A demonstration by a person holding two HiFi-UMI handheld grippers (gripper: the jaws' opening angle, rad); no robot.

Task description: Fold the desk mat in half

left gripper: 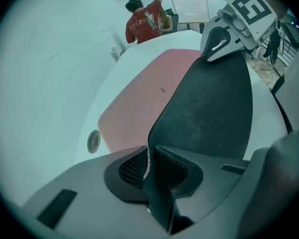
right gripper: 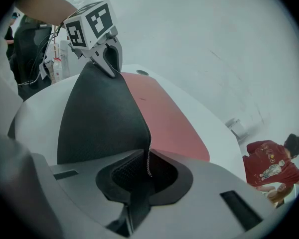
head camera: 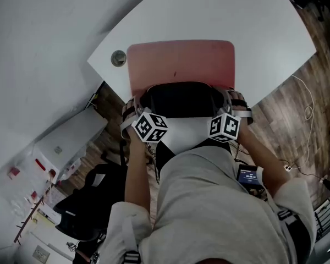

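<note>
A pink desk mat (head camera: 181, 65) lies on the white table (head camera: 264, 32). Its near edge is lifted and curled over, so the black underside (head camera: 179, 100) shows. My left gripper (head camera: 136, 104) is shut on the mat's near left corner, and my right gripper (head camera: 232, 100) is shut on the near right corner. In the left gripper view the black sheet (left gripper: 209, 108) runs from my left gripper (left gripper: 148, 168) across to the right gripper (left gripper: 220, 43). The right gripper view shows the same stitched edge pinched in the right gripper (right gripper: 148, 171), with the left gripper (right gripper: 108, 59) at the far corner.
A round cable grommet (head camera: 119, 58) sits in the table just left of the mat. A person in a red shirt (left gripper: 144, 21) stands beyond the table's far end. A black office chair (head camera: 82, 202) and a white cable (head camera: 308, 111) are on the wooden floor.
</note>
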